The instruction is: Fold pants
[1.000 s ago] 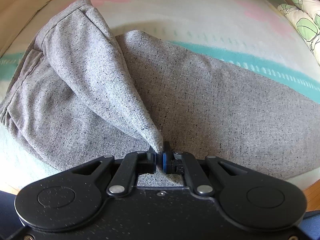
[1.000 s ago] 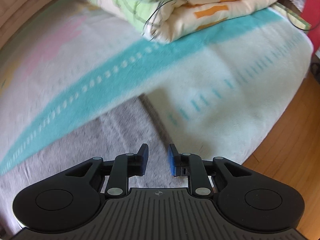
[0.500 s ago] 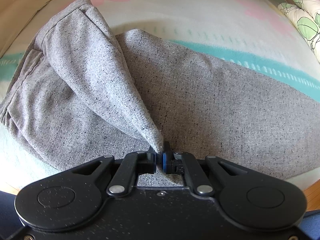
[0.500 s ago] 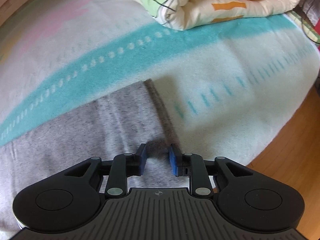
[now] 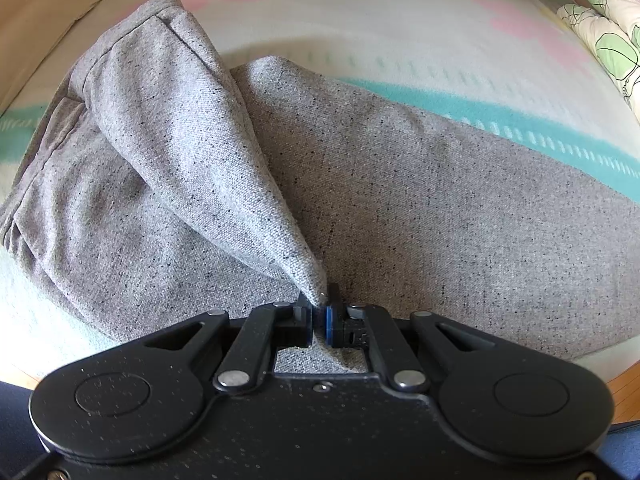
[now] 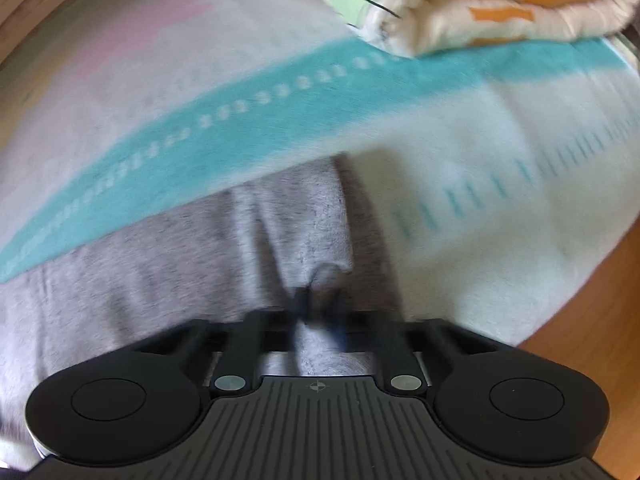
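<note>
Grey speckled pants (image 5: 400, 200) lie along the near edge of a bed. My left gripper (image 5: 319, 316) is shut on a pinched fold of the pants near the waist end and holds it up in a raised cone. In the right wrist view the pants (image 6: 160, 260) end at the leg hem. My right gripper (image 6: 318, 312) is shut on the hem edge, which bunches up between the jaws. That view is blurred by motion.
The bed has a pale blanket with a teal stripe (image 6: 240, 120) and pink patches. A folded floral quilt (image 6: 480, 4) lies beyond the hem, also at the right edge of the left wrist view (image 5: 608, 28). Wooden floor (image 6: 592, 360) shows at the right.
My right gripper has come down onto the leg hem and closed on it; it was open above the cloth before. My left gripper has kept its hold and barely moved.
</note>
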### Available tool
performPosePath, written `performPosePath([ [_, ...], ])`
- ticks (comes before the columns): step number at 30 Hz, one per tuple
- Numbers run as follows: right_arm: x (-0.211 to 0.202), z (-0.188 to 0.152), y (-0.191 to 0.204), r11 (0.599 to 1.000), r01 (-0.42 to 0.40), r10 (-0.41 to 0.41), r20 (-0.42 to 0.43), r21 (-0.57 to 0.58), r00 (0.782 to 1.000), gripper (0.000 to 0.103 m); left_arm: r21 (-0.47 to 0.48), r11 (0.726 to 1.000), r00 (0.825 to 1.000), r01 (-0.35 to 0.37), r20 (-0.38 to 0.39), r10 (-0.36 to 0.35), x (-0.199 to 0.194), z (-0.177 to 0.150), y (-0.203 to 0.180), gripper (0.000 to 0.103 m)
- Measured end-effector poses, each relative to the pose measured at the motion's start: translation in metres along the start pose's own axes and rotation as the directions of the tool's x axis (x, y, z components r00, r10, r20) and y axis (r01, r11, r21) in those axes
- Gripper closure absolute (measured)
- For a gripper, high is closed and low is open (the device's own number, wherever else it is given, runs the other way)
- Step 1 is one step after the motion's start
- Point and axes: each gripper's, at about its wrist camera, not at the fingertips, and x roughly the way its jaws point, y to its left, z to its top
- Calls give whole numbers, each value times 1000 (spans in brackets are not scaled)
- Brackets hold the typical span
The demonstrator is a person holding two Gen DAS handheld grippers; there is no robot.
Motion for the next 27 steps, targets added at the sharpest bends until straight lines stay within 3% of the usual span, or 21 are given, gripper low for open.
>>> performPosePath([
  [6,-17,6,27,981,171,-156,144,-93,977,97,16,999,998,37,54,-38,-10,-1,-1,96],
  [8,-8,8,27,979,181,-171,105,-89,980,96,15,998,997,57,51,-57,-11,-2,-2,96],
  [10,5,6,28,973,198,-192,58,-119,980,90,-15,998,998,61,-4,-61,-2,-2,3,96],
  [11,5,4,30,965,224,-215,77,-140,974,84,-34,998,998,57,-28,-58,2,-3,6,96],
  [14,-20,8,38,950,298,-275,206,-91,939,83,-38,997,998,66,-18,-66,-4,-2,11,88],
  [17,-54,12,49,974,228,-213,340,-4,916,80,-12,999,998,50,28,-50,-19,-3,14,82],
  [20,-71,16,75,996,89,-70,400,-29,914,71,11,998,996,55,76,-55,-37,-5,18,74],
  [23,-73,20,121,990,-11,65,390,-139,918,69,39,999,987,30,159,-36,-59,-4,29,67],
  [26,-72,21,182,959,-82,181,360,-271,915,69,30,999,972,-12,234,4,-75,4,45,52],
  [27,-73,20,200,944,-117,225,344,-309,912,69,11,1000,969,-27,246,23,-78,10,55,52],
])
